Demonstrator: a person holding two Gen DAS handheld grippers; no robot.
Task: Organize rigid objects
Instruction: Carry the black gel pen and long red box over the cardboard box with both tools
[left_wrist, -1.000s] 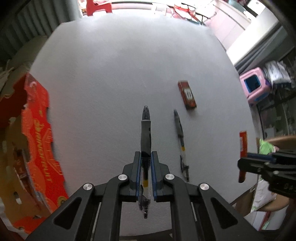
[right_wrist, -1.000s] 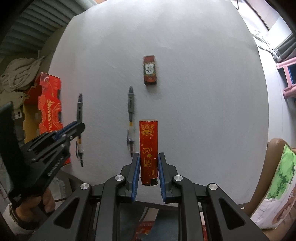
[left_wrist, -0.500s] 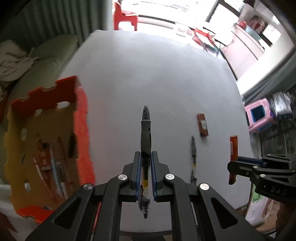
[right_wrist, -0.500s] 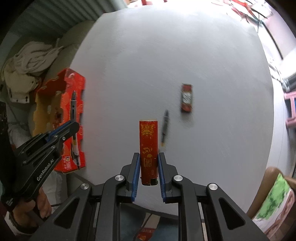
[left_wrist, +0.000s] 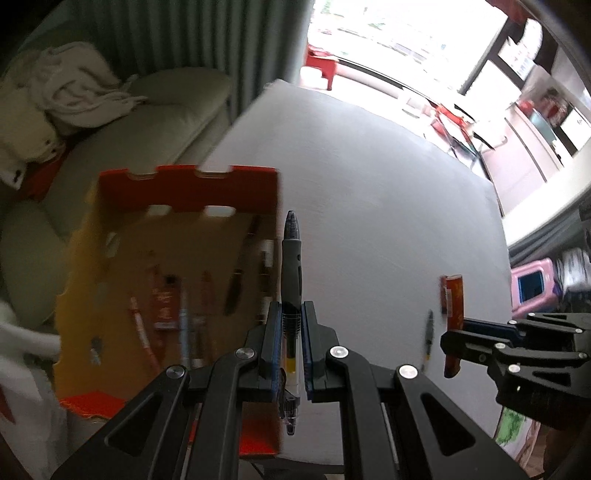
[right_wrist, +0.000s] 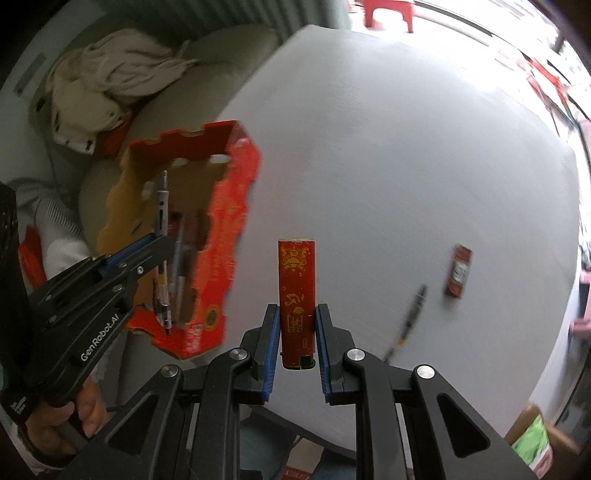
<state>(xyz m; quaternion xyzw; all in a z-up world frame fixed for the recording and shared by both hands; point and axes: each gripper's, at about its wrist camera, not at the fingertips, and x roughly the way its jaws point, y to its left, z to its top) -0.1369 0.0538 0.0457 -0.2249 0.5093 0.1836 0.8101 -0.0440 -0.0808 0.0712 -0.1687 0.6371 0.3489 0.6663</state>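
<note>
Two tools were loaded at once. Left tool (left_wrist: 291, 332) clamped tight on a pen (left_wrist: 291, 266), tip pointing away from the camera; right tool (right_wrist: 295, 332) closed on a red lighter (right_wrist: 296, 295), held upright between the pads.

Step in hand, as I judged it: carrying both items to the box (left_wrist: 184, 184), a red and tan carton sitting off the surface's left edge. From the left wrist, the pen hung just over the box's near wall, beside the surface's left edge. The lighter was over the surface (right_wrist: 388, 147), right of the box, not yet above it.

Next move, likely: bring the pen clear over the box's open top, lower, release; then swing the lighter across the same wall. Needs care that the pen's tip clears the wall and that the two tools do not crowd each other.

Left on the surface, near its right edge: a second pen (right_wrist: 410, 317) and a small red packet (right_wrist: 459, 271), just apart.

Left view alone showed the box floor, with several pens and red items lying there, blurred. Right view alone showed the hand (right_wrist: 74, 417) gripping the left tool's handle, and the packet; the left view caught only the second pen.
</note>
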